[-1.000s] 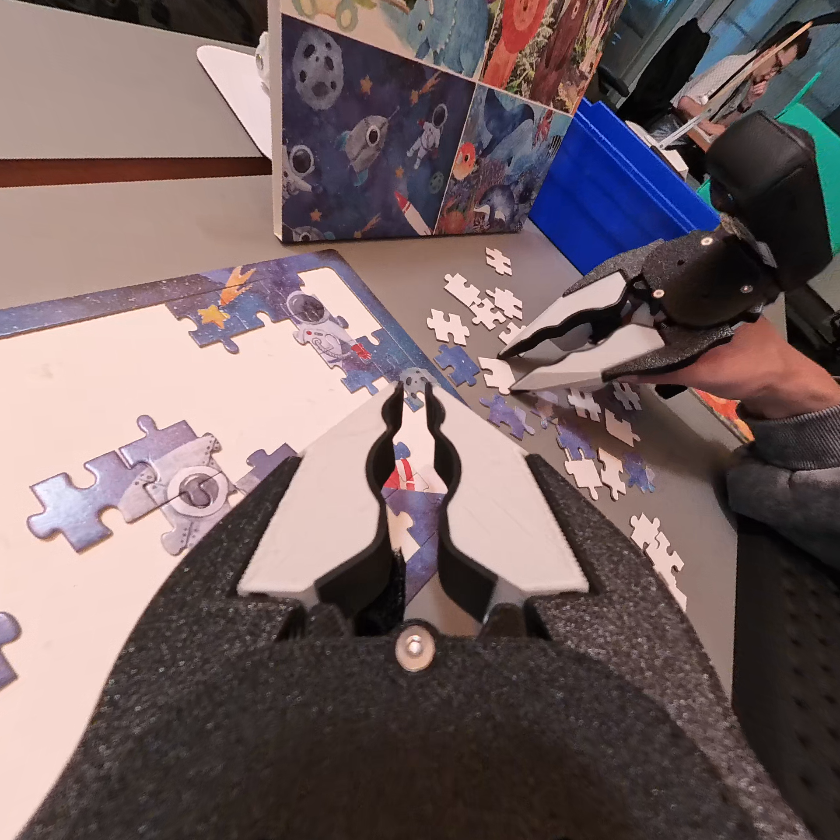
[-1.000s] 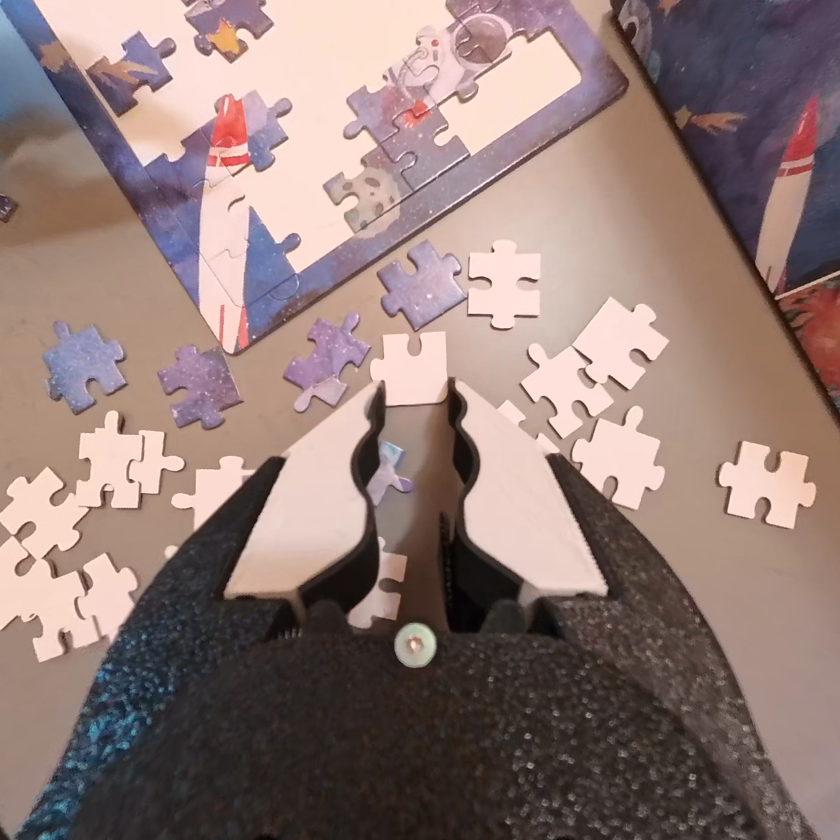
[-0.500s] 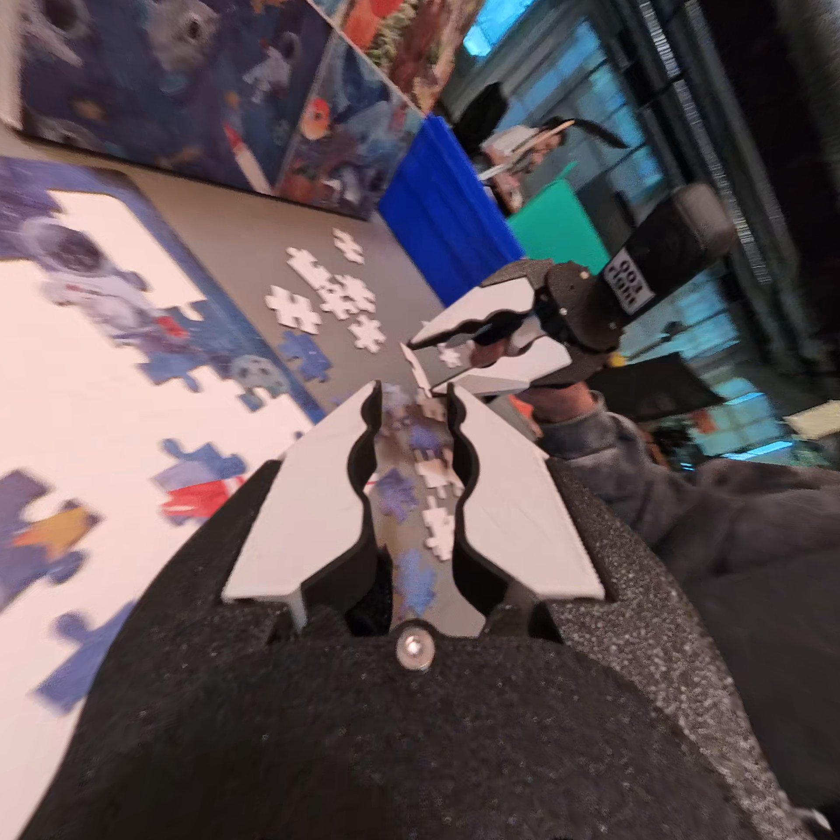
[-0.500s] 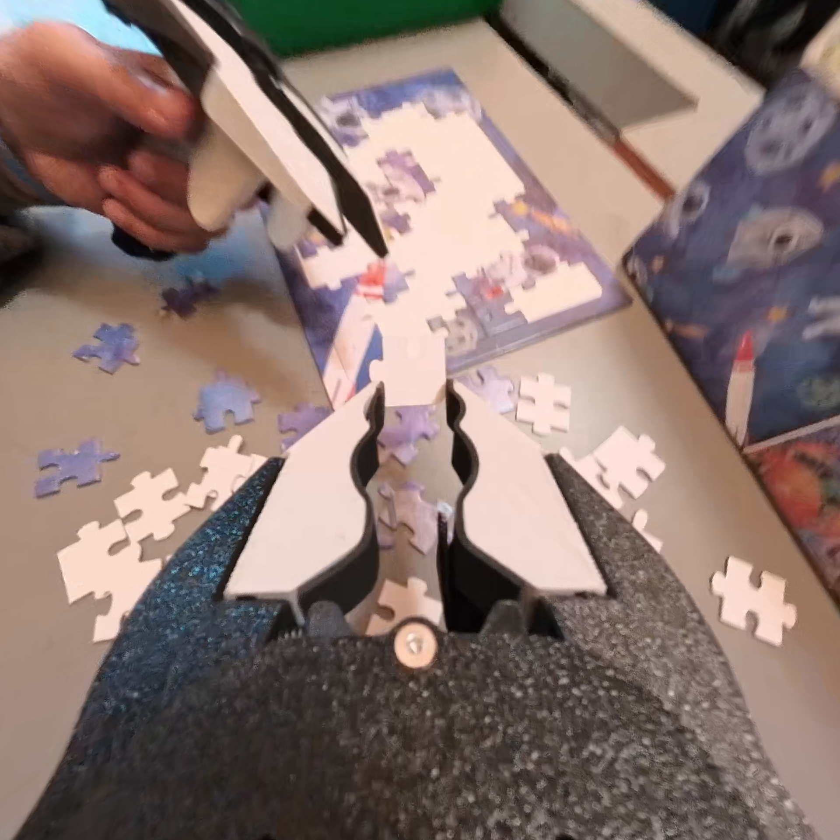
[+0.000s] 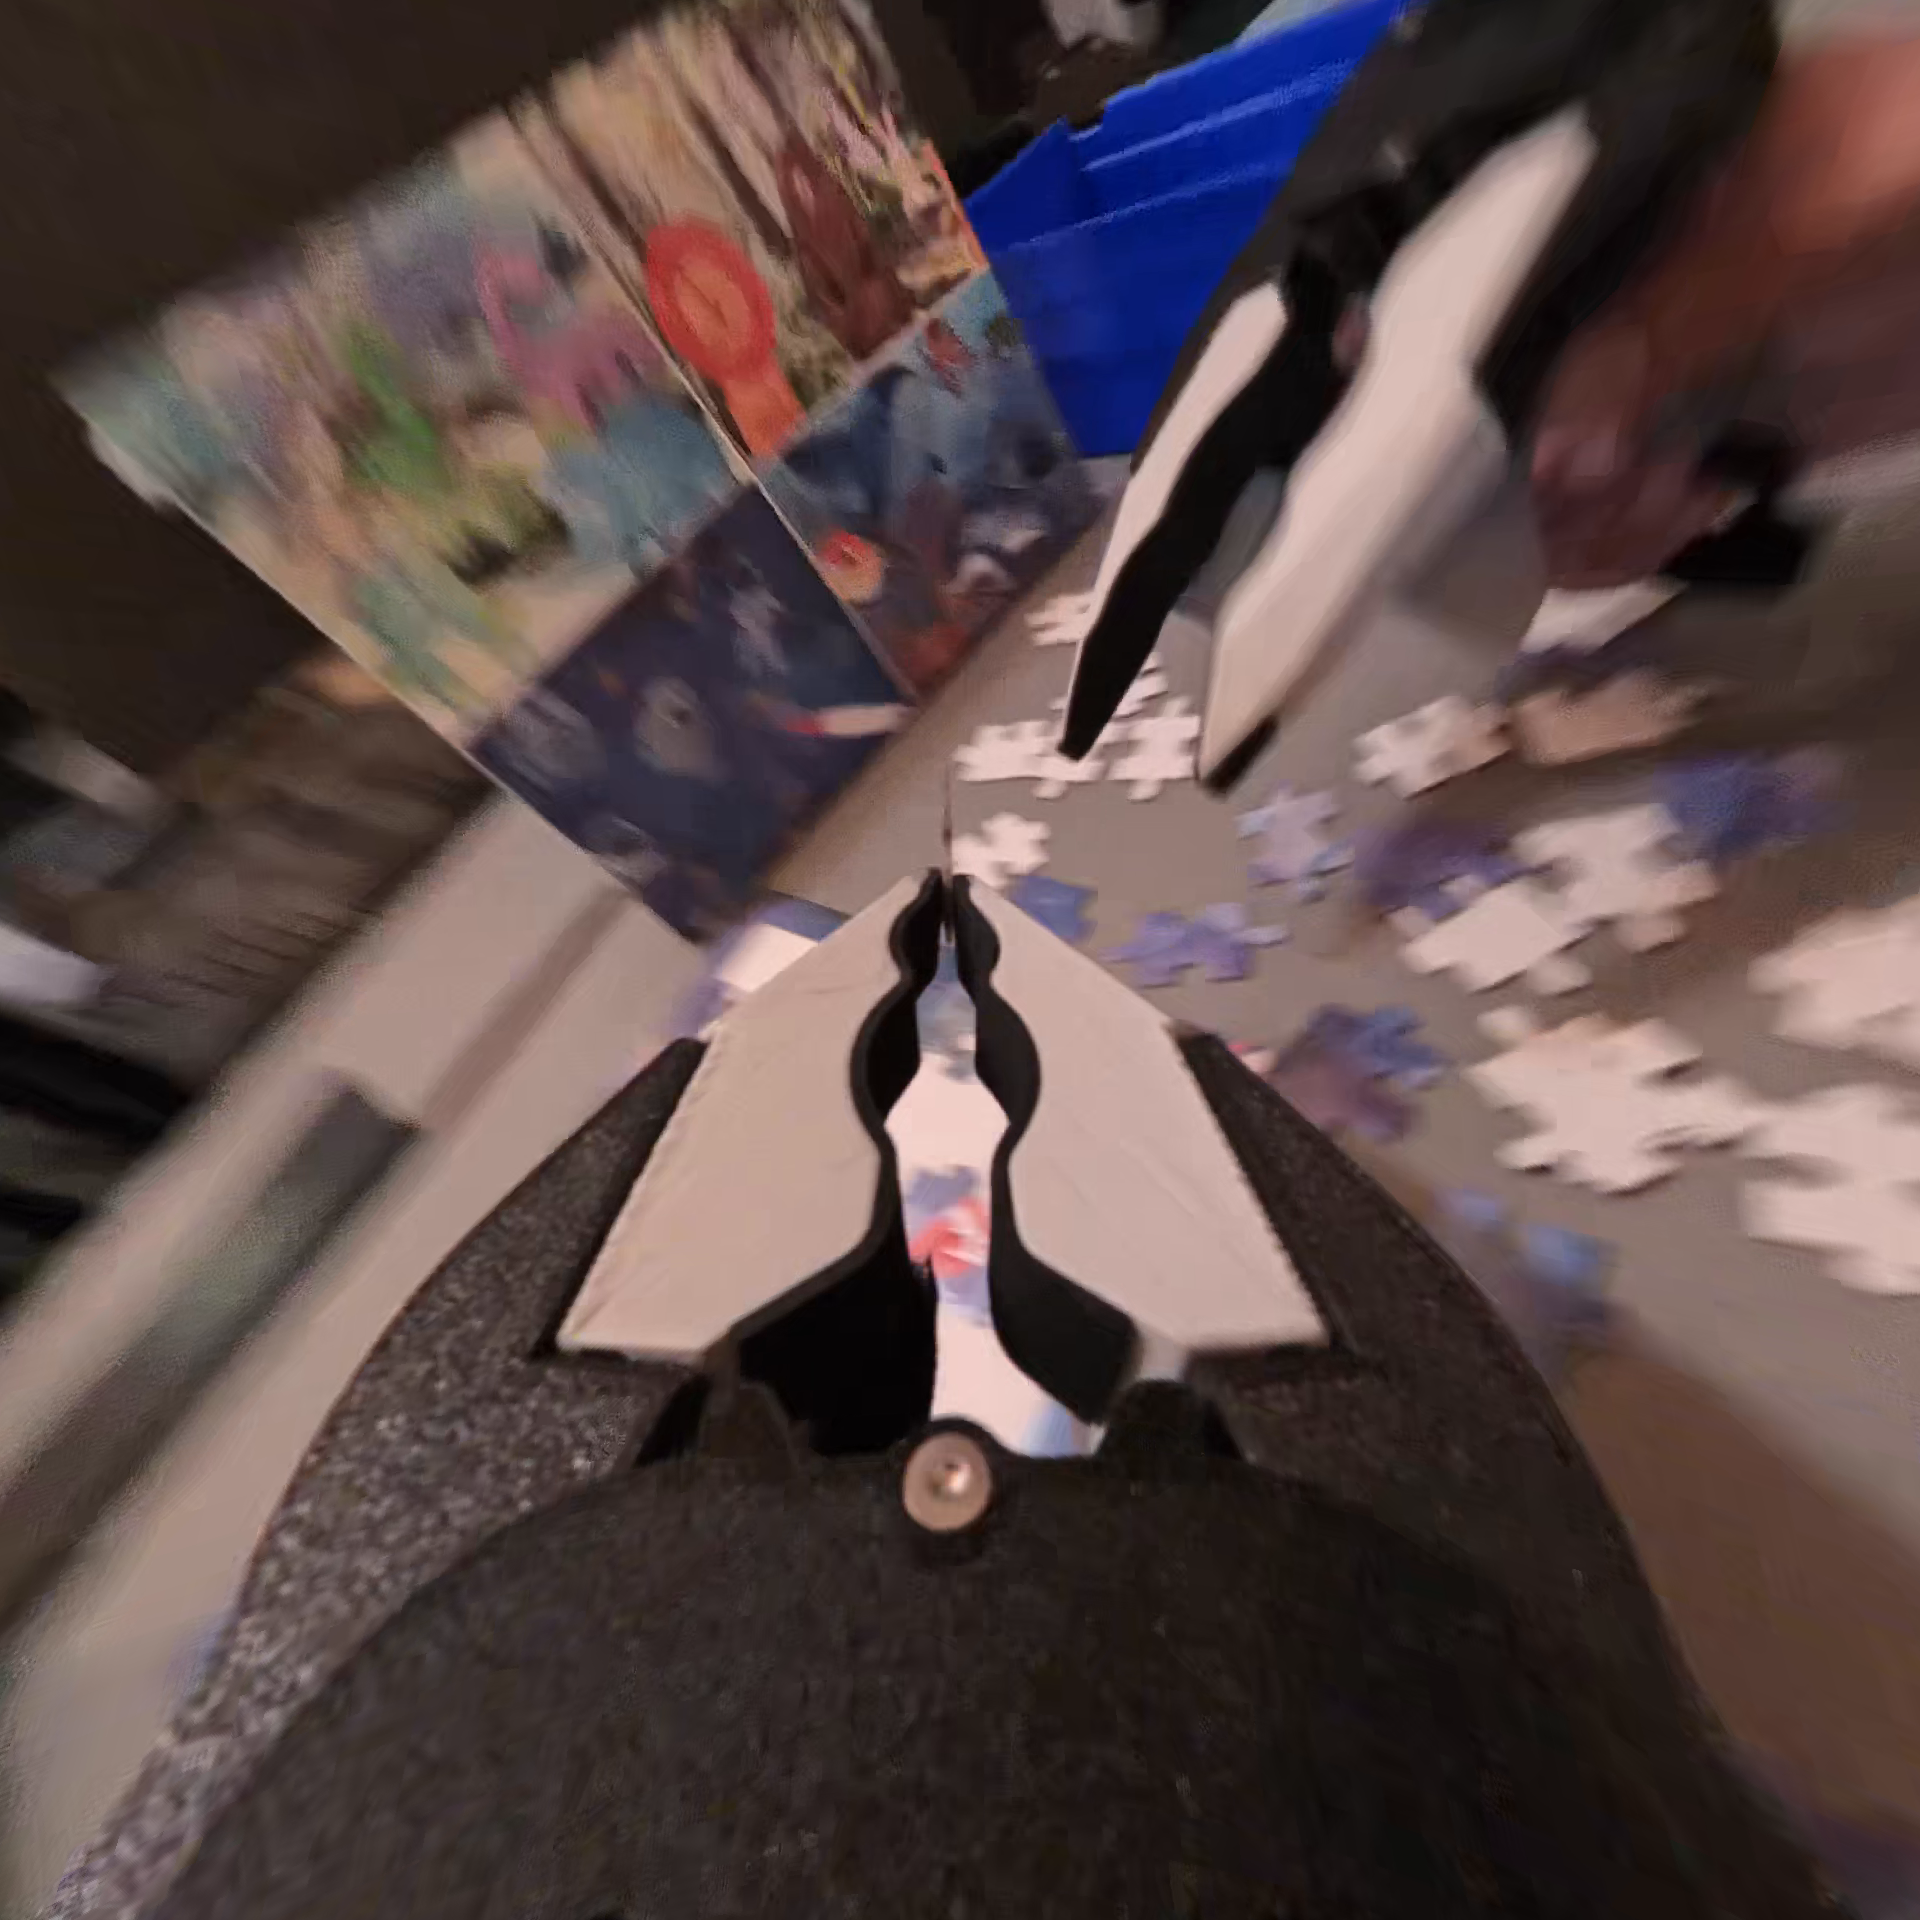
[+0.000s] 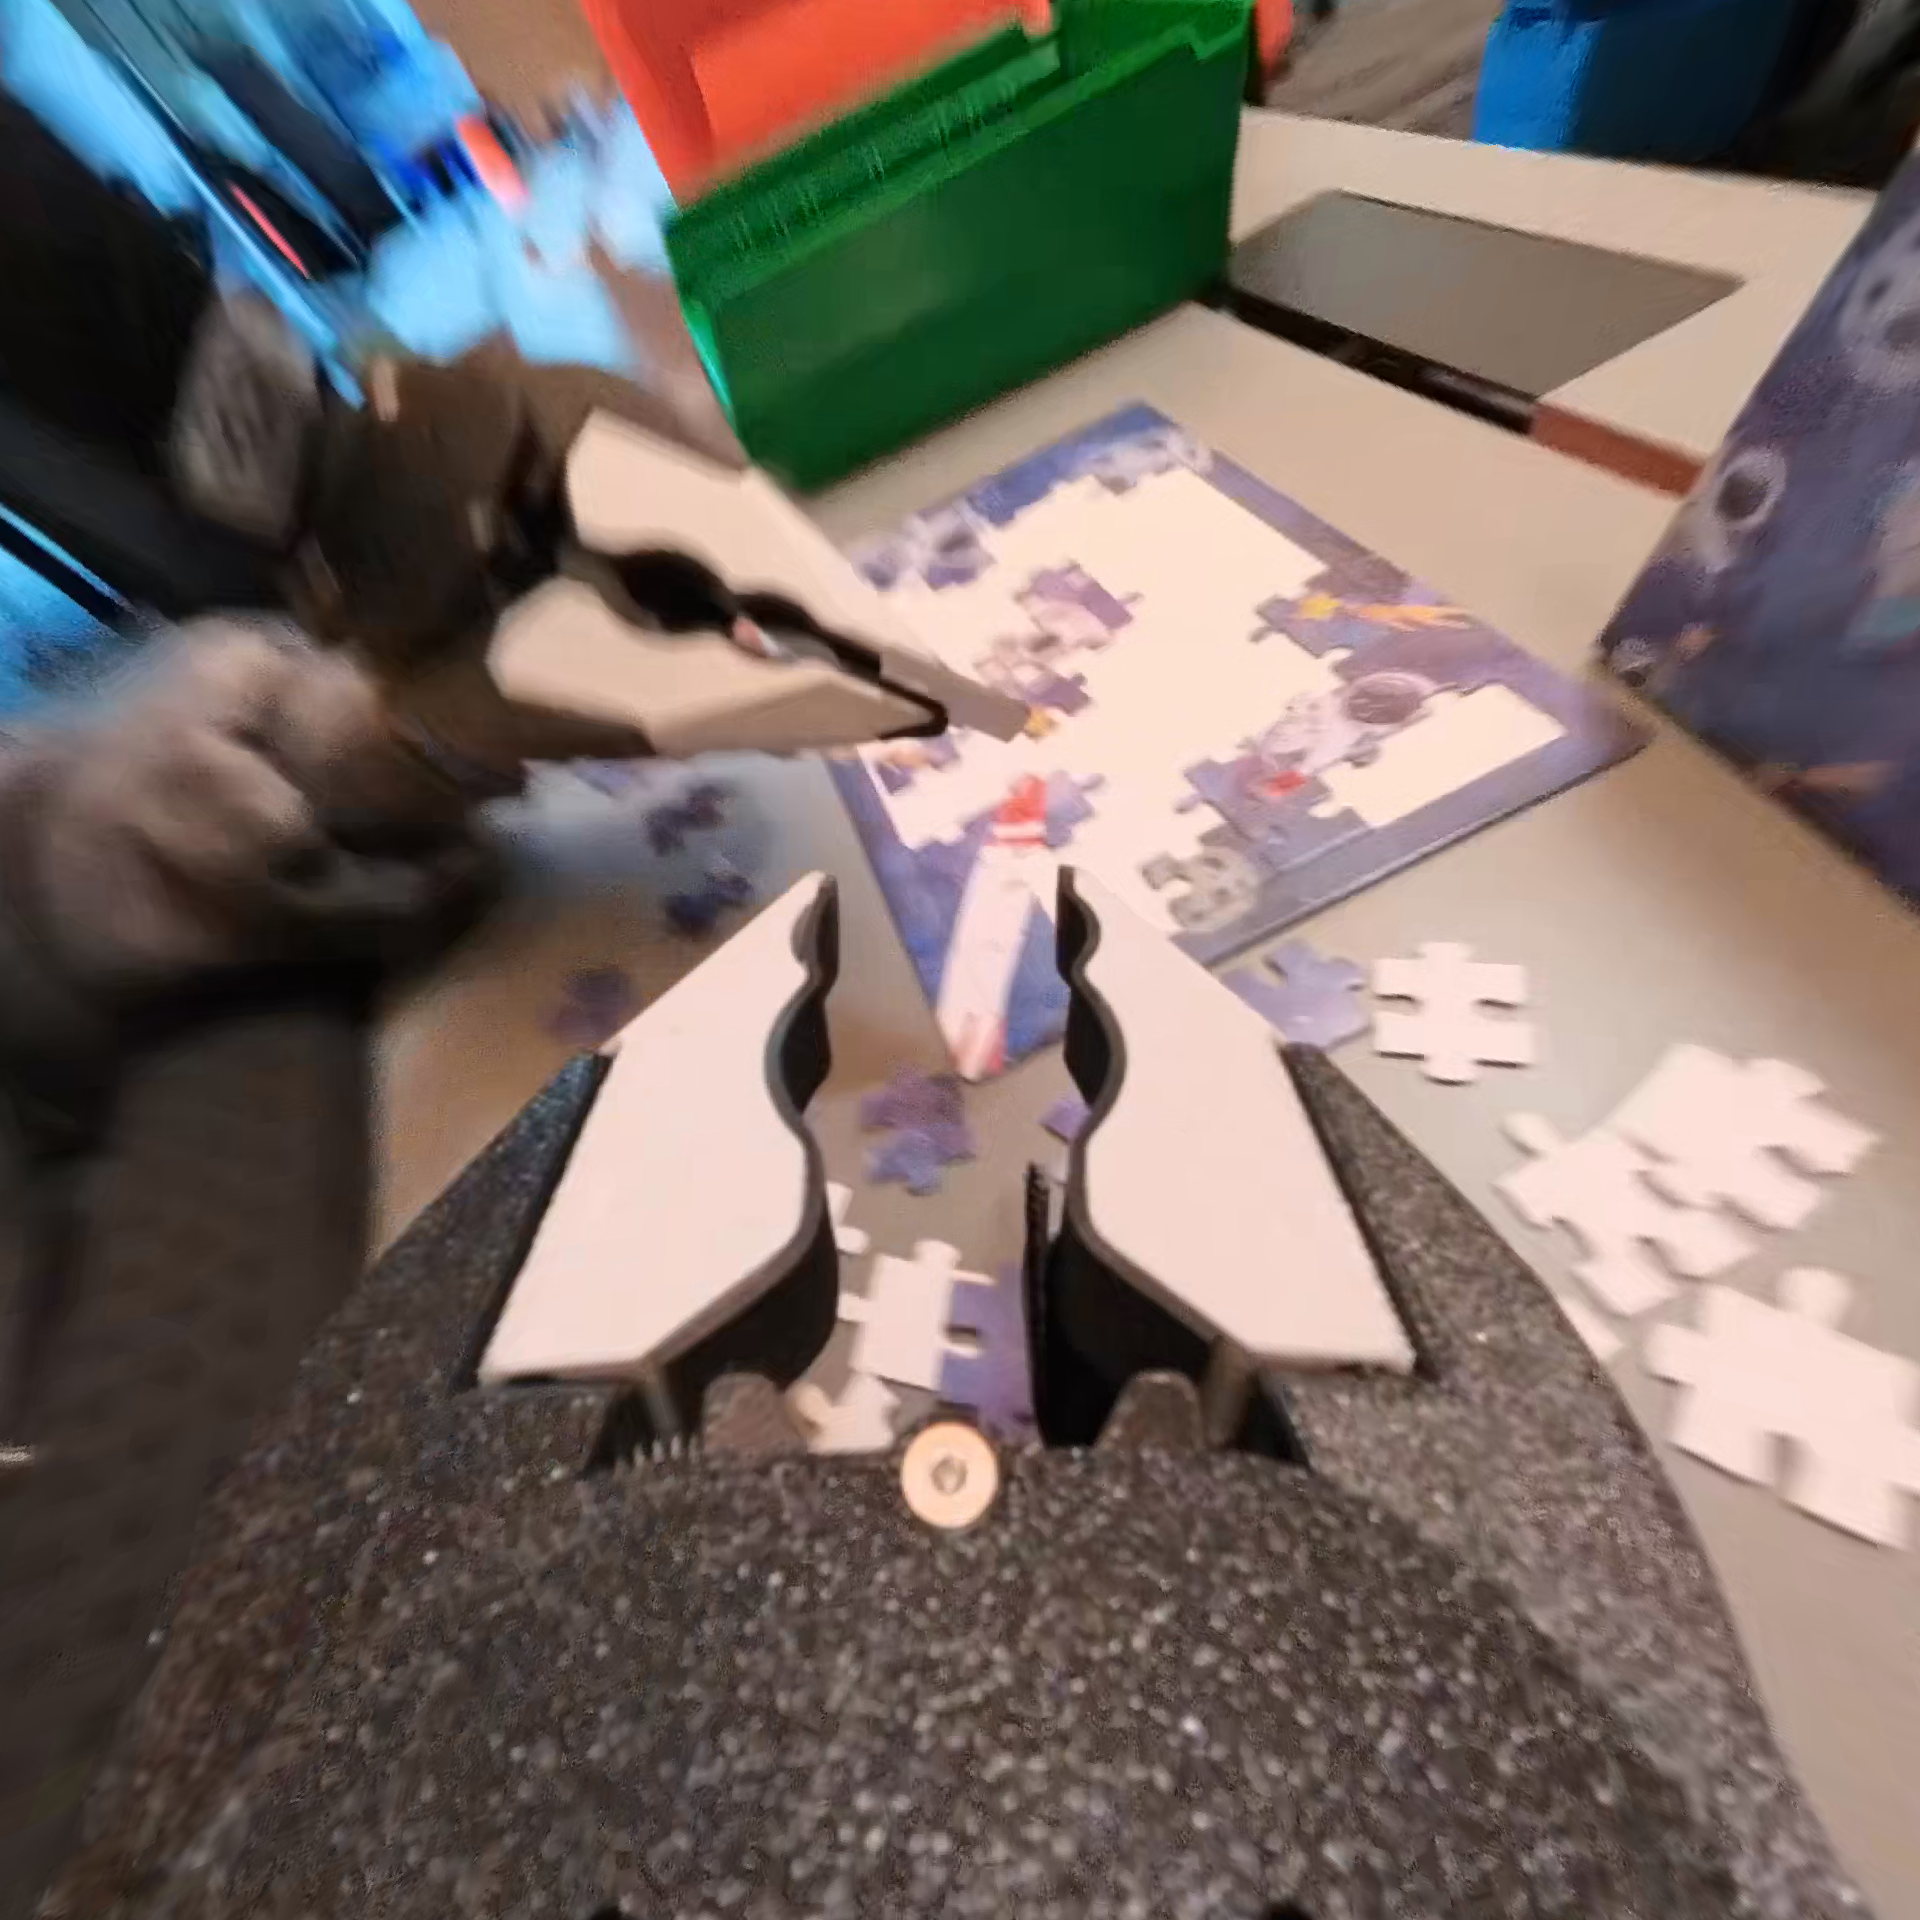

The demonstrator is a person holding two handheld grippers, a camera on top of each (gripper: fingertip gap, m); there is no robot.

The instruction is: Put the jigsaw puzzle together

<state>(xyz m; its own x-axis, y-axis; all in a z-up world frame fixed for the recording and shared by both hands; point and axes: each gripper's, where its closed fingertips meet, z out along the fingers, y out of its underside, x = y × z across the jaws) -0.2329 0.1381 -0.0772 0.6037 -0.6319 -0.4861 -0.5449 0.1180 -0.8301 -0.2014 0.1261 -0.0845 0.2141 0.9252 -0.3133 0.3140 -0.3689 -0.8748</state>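
Note:
My left gripper (image 5: 945,883) is shut on a white-backed puzzle piece (image 5: 945,821), seen edge-on at its tips and held above the table. In the right wrist view the left gripper (image 6: 925,717) holds that piece (image 6: 992,715) over the puzzle board (image 6: 1590,727). The board has a blue frame and is partly filled with a rocket and an astronaut. My right gripper (image 6: 945,894) is open and empty above loose pieces near the board's corner. It also shows in the left wrist view (image 5: 1148,758), jaws apart. Both views are blurred.
Loose pieces (image 6: 1683,1174), some face down and white, some blue, lie scattered right of the board and also show in the left wrist view (image 5: 1558,1039). The picture box (image 5: 623,468) stands behind the board. A blue bin (image 5: 1143,208) and a green bin (image 6: 935,260) stand farther back. Some 4 cm of space lies between my two pairs of fingers.
The right gripper lifted a white piece off the table and has let it go; the left gripper now holds it. The right gripper has opened. Both grippers have risen and turned.

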